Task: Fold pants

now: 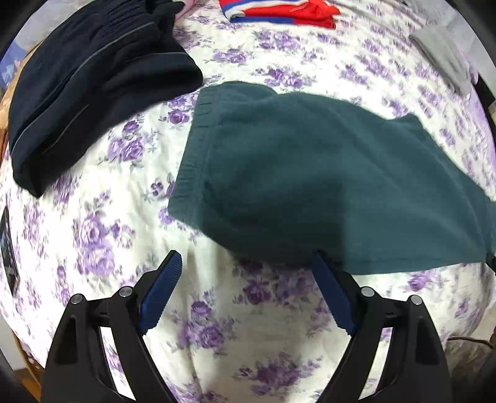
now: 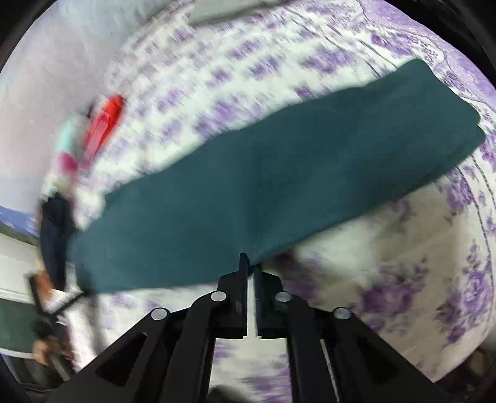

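The pants (image 1: 310, 173) are dark green and soft, like fleece. They lie long and flat on the flowery bed cover (image 1: 102, 235). The stretchy waistband is at the left end in the left wrist view. The far end (image 2: 434, 124) looks folded over in layers.

A bed sheet (image 1: 102, 235) with purple flowers fills the frame. On it lie teal pants (image 1: 310, 186) at centre, dark folded pants (image 1: 93, 93) upper left, a red garment (image 1: 279, 12) at top, and a grey garment (image 1: 443, 59) upper right.

both wrist views near green pants (image 1: 310, 173)
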A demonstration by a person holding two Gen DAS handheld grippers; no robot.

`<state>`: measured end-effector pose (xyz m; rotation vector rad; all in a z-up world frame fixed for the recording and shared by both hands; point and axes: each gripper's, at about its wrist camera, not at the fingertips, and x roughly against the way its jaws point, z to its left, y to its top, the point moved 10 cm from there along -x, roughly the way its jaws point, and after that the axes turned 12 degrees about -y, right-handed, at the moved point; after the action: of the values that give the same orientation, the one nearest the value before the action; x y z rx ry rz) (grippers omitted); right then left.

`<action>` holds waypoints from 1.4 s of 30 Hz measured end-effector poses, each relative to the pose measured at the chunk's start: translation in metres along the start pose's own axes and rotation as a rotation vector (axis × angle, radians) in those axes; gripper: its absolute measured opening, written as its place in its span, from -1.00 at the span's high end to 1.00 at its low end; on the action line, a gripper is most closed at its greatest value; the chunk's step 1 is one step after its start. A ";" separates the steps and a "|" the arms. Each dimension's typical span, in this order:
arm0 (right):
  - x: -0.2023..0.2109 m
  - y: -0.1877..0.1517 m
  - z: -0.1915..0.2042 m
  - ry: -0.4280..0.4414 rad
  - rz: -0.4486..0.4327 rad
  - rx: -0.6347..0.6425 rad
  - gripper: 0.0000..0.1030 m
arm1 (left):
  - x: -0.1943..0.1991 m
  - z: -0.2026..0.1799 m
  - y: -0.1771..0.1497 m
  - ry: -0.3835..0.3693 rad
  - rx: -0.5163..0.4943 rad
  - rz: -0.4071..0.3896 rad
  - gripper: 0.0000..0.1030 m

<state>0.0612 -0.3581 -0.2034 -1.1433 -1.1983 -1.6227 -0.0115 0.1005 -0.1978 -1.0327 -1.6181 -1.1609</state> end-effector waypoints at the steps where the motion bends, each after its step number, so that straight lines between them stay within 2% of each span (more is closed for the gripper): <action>1: -0.006 -0.002 -0.006 -0.033 0.022 -0.014 0.86 | -0.002 0.002 0.003 0.014 -0.001 0.007 -0.61; 3: 0.001 0.003 -0.009 -0.032 0.000 -0.051 0.77 | -0.005 0.005 0.005 0.008 0.007 0.004 -0.61; 6: 0.039 0.022 0.007 -0.065 -0.143 0.040 0.64 | -0.009 0.000 0.007 0.003 0.007 0.013 -0.61; 7: 0.053 0.032 0.017 -0.082 -0.209 0.075 0.46 | -0.009 0.003 0.008 0.006 0.010 0.013 -0.61; 8: 0.060 0.040 0.027 -0.074 -0.245 0.097 0.34 | -0.008 0.004 0.009 0.003 0.015 0.008 -0.61; 9: 0.064 0.049 0.045 -0.043 -0.268 0.125 0.34 | -0.005 0.005 0.012 -0.003 0.021 -0.005 -0.61; 12: 0.060 0.068 0.118 0.045 -0.299 0.262 0.34 | -0.006 0.026 0.018 0.011 0.021 -0.012 -0.61; 14: 0.045 0.072 0.181 0.081 -0.307 0.415 0.35 | -0.010 0.033 0.020 0.021 0.019 0.001 -0.63; 17: 0.014 0.070 0.256 0.097 -0.282 0.552 0.37 | -0.019 0.041 0.016 0.014 0.053 0.021 -0.71; 19: -0.001 0.068 0.286 0.103 -0.265 0.603 0.38 | -0.019 0.048 0.015 0.004 0.070 0.021 -0.71; 22: -0.027 0.058 0.314 0.055 -0.242 0.689 0.40 | -0.017 0.053 0.010 0.013 0.050 0.029 -0.71; 25: -0.047 0.059 0.317 -0.006 -0.220 0.744 0.87 | -0.020 0.060 0.004 0.018 0.032 0.037 -0.71; 26: -0.051 0.060 0.317 0.001 -0.205 0.743 0.88 | -0.020 0.061 0.005 0.014 0.029 0.037 -0.71; 30: -0.036 0.087 0.312 0.011 -0.287 0.657 0.88 | -0.026 0.061 0.003 0.009 0.050 0.042 -0.76; 31: -0.040 0.089 0.312 0.009 -0.280 0.646 0.87 | -0.028 0.062 0.004 0.013 0.052 0.045 -0.78; 33: -0.060 0.081 0.312 -0.049 -0.273 0.722 0.76 | -0.030 0.064 0.008 0.018 0.053 0.051 -0.79; 35: -0.059 0.082 0.310 -0.066 -0.329 0.746 0.36 | -0.029 0.065 0.010 0.015 0.053 0.064 -0.77; 36: -0.053 0.085 0.307 -0.059 -0.329 0.725 0.33 | -0.025 0.065 0.012 0.006 0.056 0.071 -0.75; 38: -0.033 0.092 0.295 0.014 -0.327 0.648 0.33 | -0.013 0.060 0.022 -0.023 0.062 0.040 -0.72; 40: -0.011 0.095 0.272 0.079 -0.332 0.559 0.32 | 0.008 0.058 0.035 -0.050 0.053 -0.033 -0.72; 42: -0.009 0.087 0.255 0.102 -0.296 0.531 0.33 | 0.017 0.060 0.049 -0.045 0.051 -0.081 -0.73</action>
<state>0.1967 -0.1305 -0.1540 -0.5614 -1.6594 -1.4182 0.0191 0.1716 -0.1811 -0.9749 -1.7300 -1.1514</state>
